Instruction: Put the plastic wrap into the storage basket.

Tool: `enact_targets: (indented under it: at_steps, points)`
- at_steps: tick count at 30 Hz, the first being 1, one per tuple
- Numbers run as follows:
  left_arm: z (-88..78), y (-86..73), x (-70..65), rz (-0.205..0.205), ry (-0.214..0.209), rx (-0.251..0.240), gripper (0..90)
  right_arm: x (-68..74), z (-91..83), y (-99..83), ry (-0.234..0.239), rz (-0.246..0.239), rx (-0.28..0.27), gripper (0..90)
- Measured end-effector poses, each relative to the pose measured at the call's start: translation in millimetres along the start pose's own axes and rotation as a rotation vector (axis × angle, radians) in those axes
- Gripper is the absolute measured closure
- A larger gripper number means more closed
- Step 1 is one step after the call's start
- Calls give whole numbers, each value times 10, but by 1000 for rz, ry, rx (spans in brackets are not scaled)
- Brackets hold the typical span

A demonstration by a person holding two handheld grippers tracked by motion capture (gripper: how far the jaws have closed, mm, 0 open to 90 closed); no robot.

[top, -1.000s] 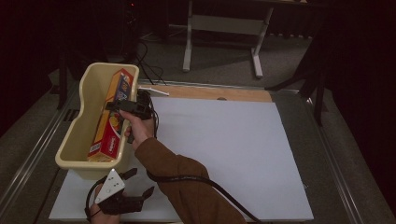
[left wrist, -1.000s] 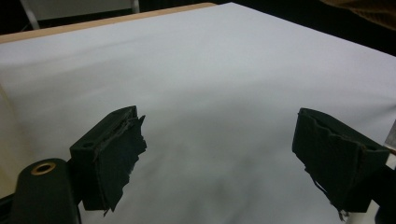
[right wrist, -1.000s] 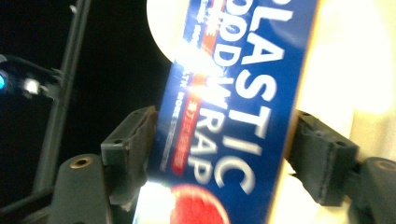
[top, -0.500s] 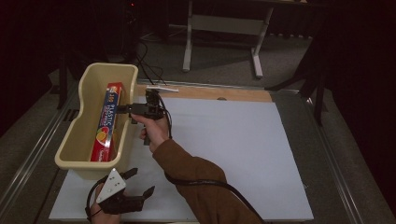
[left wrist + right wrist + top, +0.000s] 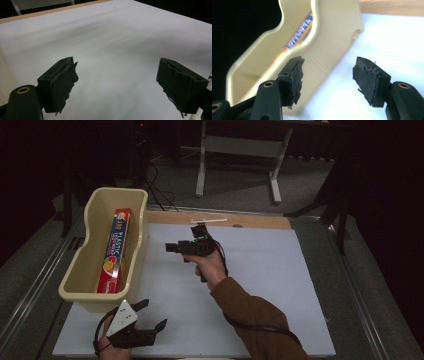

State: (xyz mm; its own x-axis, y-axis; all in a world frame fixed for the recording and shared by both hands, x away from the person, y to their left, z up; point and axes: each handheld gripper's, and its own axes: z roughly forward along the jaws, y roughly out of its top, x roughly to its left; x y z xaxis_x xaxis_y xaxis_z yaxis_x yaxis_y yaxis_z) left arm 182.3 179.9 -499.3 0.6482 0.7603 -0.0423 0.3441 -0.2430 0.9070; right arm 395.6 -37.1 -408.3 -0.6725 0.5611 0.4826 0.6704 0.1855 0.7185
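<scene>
A long red and orange box of plastic wrap [image 5: 114, 251] lies inside the cream plastic bin [image 5: 85, 265] at the table's left. In the right gripper view the box [image 5: 297, 33] shows over the bin's wall [image 5: 332, 37]. My right gripper [image 5: 172, 248] hangs open above the white sheet, to the right of the bin, jaws pointing toward it and holding nothing. In its own view the right gripper [image 5: 327, 77] has a wide gap. My left gripper [image 5: 150, 315] rests open near the table's front left corner, its jaws empty over bare white sheet in the left gripper view [image 5: 116, 82].
A white sheet [image 5: 260, 280] covers most of the table, with a wooden strip [image 5: 260, 221] along its far edge. A thin white stick [image 5: 207, 220] lies on that strip. Beyond the table stands a grey metal frame [image 5: 240, 150] on a dark floor.
My right gripper has let go of the plastic wrap box, which now lies flat in the bin. The gripper has drawn back to the right over the sheet. The left gripper has stayed put.
</scene>
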Motion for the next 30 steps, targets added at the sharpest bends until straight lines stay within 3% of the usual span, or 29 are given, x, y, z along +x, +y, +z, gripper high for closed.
enact_targets:
  at_steps: [4,7,11,18,22,25,30]
  points:
    - [9,2,4,-1,3,3,157,-174,-280,-222,-53,-127,-4,389]
    - [15,3,6,-3,3,5,157,-285,-452,-384,-81,-180,-14,386]
    - [16,2,12,-6,9,5,158,-401,-685,-673,-152,-305,-25,369]
    - [0,-1,25,-12,27,3,157,-579,-1117,-1155,-219,-410,-24,340]
    - [-8,-5,35,-18,41,2,157,-686,-1390,-1426,-242,-410,-54,333]
    - [-10,-5,38,-23,52,1,157,-781,-1572,-1612,-242,-384,-88,327]
    - [-7,-1,39,-24,58,3,157,-864,-1812,-1813,-260,-366,-136,324]
